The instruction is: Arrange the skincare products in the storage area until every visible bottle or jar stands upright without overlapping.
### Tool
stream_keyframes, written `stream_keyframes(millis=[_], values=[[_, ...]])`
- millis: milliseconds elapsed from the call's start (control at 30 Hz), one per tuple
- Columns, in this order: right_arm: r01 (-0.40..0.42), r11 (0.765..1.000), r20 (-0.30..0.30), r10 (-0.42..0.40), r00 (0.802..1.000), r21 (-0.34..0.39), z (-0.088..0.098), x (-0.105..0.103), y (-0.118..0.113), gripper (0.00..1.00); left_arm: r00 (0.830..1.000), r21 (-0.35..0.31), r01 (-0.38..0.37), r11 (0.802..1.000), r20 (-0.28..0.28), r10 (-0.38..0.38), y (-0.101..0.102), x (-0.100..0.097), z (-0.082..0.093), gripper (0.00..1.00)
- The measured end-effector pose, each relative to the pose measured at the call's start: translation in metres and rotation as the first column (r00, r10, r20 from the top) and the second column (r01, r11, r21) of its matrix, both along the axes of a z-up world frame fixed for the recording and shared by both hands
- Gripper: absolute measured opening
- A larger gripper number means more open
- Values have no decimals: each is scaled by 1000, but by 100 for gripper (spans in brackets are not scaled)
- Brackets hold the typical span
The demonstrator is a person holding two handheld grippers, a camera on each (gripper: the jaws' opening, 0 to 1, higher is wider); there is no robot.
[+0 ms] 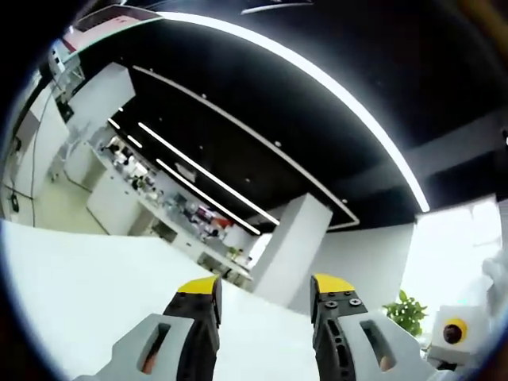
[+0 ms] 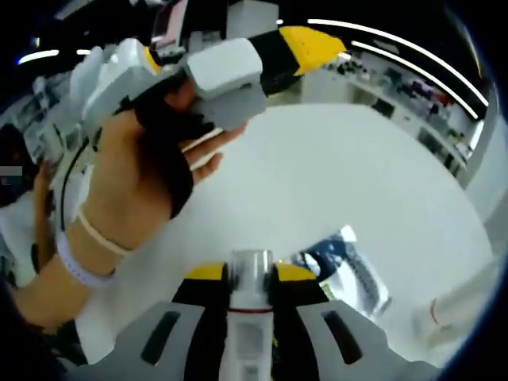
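Bottle [image 2: 250,317] with a clear cap, pinched between the jaws of the right gripper [image 2: 250,275], held over a white table [image 2: 341,182]. Just beyond it lies a dark blue packet [image 2: 345,266], and a pale object, too blurred to name, sits at the right edge. The left gripper [image 1: 266,290], jaws spread and holding nothing, points up toward a ceiling. Judging by this, one bottle is in hand; lower it straight and level beside the packet so it stands without overlapping.

Open white table [image 2: 349,182] stretches ahead of the right gripper [image 2: 251,274]; the left gripper [image 2: 238,67] and a hand [image 2: 147,175] crowd its left side.
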State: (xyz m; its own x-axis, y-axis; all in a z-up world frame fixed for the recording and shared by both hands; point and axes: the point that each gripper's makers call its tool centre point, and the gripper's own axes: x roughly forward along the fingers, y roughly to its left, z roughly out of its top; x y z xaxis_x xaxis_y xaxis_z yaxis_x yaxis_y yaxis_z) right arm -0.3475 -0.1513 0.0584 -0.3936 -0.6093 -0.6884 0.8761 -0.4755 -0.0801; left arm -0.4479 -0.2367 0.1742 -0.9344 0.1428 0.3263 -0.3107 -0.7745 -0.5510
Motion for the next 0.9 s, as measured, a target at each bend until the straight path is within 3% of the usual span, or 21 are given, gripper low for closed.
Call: stream_keyframes(millis=[233, 500, 567, 633, 700, 733, 800, 867, 900], values=[[59, 983, -64, -71, 995, -172, 35, -16, 26, 19, 996, -32, 90, 995, 0, -90, 21, -1, 1, 46], [126, 889, -117, -196, 974, -440, 83, -42, 75, 19, 973, -89, 227, 970, -29, -230, 57, 3, 10, 47], [137, 853, -130, -231, 964, -505, 91, -47, 92, 19, 952, -68, 304, 950, -24, -306, 73, 5, 7, 47], [157, 817, -121, -266, 956, -555, 94, -52, 107, 19, 916, -54, 399, 915, -18, -401, 93, 6, 3, 47], [179, 752, -99, -308, 946, -635, 101, -56, 127, 19, 888, -42, 459, 887, -5, -460, 106, 7, -2, 48], [186, 741, -93, -318, 944, -645, 101, -57, 133, 19, 876, -35, 481, 876, -4, -482, 111, 8, -3, 49], [154, 701, -105, -311, 944, -696, 106, -57, 144, 19, 835, 2, 550, 835, -28, -550, 126, 12, -3, 50], [162, 659, -91, -332, 939, -735, 106, -59, 153, 19, 781, 36, 625, 780, -38, -624, 142, 17, -5, 51], [164, 661, -89, -332, 939, -732, 103, -60, 157, 19, 763, 26, 647, 762, -28, -646, 148, 19, -7, 51]])
